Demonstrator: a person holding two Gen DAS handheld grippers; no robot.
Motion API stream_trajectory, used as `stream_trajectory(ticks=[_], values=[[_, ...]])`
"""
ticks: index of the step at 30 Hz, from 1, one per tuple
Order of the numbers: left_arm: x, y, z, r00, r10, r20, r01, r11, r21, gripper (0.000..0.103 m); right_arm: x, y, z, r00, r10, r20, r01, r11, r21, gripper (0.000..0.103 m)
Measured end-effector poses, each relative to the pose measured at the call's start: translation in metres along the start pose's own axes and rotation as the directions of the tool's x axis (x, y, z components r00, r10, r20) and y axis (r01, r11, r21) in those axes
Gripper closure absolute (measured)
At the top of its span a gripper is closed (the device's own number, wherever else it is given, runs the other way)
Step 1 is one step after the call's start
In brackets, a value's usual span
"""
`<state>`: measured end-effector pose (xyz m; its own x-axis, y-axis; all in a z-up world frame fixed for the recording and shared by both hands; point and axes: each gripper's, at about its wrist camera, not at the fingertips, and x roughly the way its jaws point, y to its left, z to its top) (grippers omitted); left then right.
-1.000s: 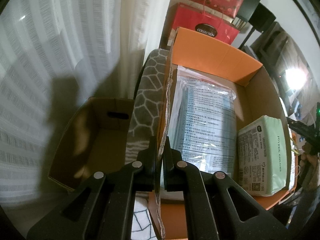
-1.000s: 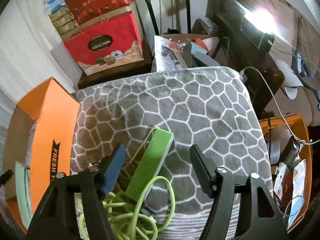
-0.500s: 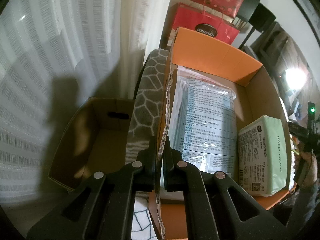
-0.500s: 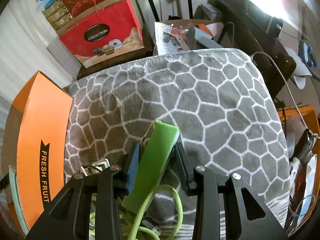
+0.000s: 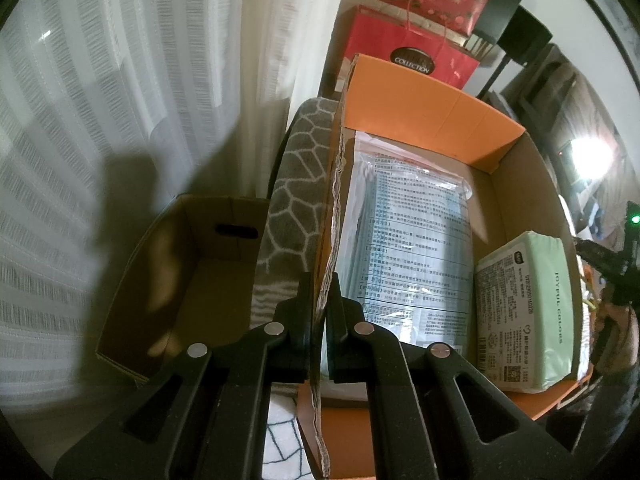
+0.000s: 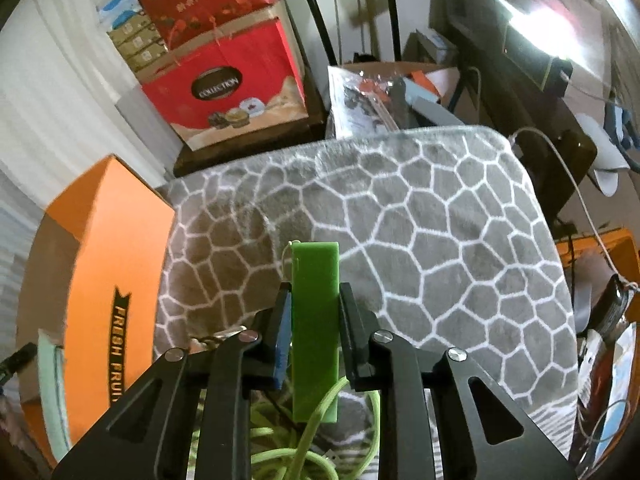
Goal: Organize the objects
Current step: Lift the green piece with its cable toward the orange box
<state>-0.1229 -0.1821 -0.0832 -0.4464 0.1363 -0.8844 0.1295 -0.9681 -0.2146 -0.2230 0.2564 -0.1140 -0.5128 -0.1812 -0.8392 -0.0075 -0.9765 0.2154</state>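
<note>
Grey plush with a white honeycomb pattern covers the cushioned surface [image 6: 420, 240] that fills most of the right wrist view, and an orange cardboard fruit box [image 5: 432, 120] sits at its left edge. Inside the box lie a clear bag of face masks [image 5: 408, 240] and, to its right, a pale green tissue pack [image 5: 532, 312]. The left gripper [image 5: 320, 300] is clenched on the torn near-left wall of that box, seemingly steadying it, with a plain brown carton [image 5: 192, 280] on the floor further left, against a white curtain [image 5: 120, 80]. The right gripper [image 6: 314, 312] is grasping a bright green power bank [image 6: 315, 320], which stands up between its fingers above the plush, a green cable [image 6: 320, 452] coiled just beneath. The step in hand looks like lifting this item for stowing; the next move probably calls for carrying it left over the box rim without the cable snagging. Red gift bags [image 6: 228, 80] stand far behind, amid general clutter.
</note>
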Motion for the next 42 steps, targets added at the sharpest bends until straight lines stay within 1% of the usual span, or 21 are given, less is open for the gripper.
stream_trajectory(ticks=[12,21,27,32,35,38,42], values=[[0.000,-0.001,0.000,1.000,0.001,0.001,-0.001,1.000,0.000,0.098,-0.050,0.012,0.014,0.993,0.036,0.114,-0.033,0.999,-0.027,0.082],[0.000,0.001,-0.001,1.000,0.001,0.000,-0.001,1.000,-0.001,0.098,-0.093,0.039,0.021,0.979,0.103,0.174,-0.089,0.992,-0.087,0.082],[0.000,0.000,-0.001,1.000,0.001,0.000,-0.001,1.000,-0.001,0.098,-0.114,0.070,0.019,0.969,0.169,0.181,-0.141,0.977,-0.158,0.082],[0.000,-0.001,-0.001,1.000,0.002,0.001,-0.002,1.000,0.000,0.098,-0.125,0.100,0.011,0.958,0.235,0.164,-0.198,0.957,-0.212,0.082],[0.000,-0.001,-0.001,1.000,0.001,0.001,-0.001,1.000,-0.001,0.098,-0.128,0.117,0.007,0.953,0.264,0.151,-0.223,0.943,-0.247,0.082],[0.000,0.002,-0.001,1.000,0.000,0.001,0.000,1.000,-0.002,0.098,-0.127,0.137,0.003,0.944,0.307,0.121,-0.266,0.925,-0.271,0.082],[0.000,0.002,0.000,1.000,0.000,0.001,0.000,1.000,-0.003,0.098,-0.123,0.163,-0.005,0.940,0.328,0.092,-0.285,0.906,-0.312,0.082]])
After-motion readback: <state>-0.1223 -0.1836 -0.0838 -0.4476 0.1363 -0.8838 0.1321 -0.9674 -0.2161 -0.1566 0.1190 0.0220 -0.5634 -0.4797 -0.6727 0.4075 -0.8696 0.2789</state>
